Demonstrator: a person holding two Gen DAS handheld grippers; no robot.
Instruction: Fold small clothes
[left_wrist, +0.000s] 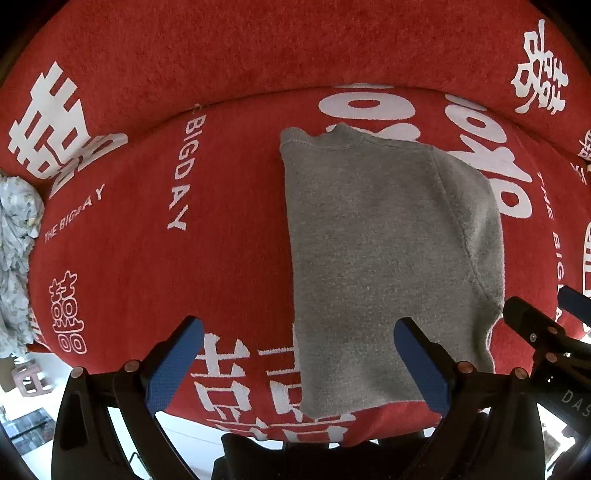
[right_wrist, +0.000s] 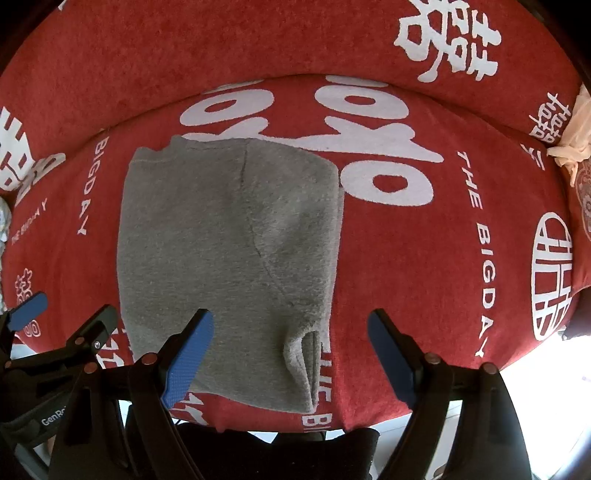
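Both grippers hang above the work, pointing down, and neither has anything in its grasp. The left gripper (left_wrist: 299, 354) stands with its blue-padded fingers (left_wrist: 173, 365) spread wide; below them lie red cloth and the near left part of the garment, with nothing pinched. The right gripper (right_wrist: 291, 354) is just as wide, its blue pads (right_wrist: 188, 362) apart and empty.

Below them lies the grey sweater (left_wrist: 384, 258), a small fleecy piece already folded into a tall, narrow shape. It rests flat on the red sofa cover (left_wrist: 147, 258), which is printed with white Chinese characters and the words "THE BIG DAY". The ribbed hem or collar edge sits at the far end, towards the backrest, and a sleeve is folded in along the right side, its cuff (right_wrist: 306, 354) pointing at the near edge of the seat.

In the right wrist view the sweater (right_wrist: 229, 258) lies left of centre, and the left gripper shows at the lower left corner. In the left wrist view the right gripper peeks in at the right edge. A crumpled pale patterned cloth (left_wrist: 14, 258) sits at the far left of the seat, and a cream-coloured cloth (right_wrist: 576, 136) is bunched at the far right.
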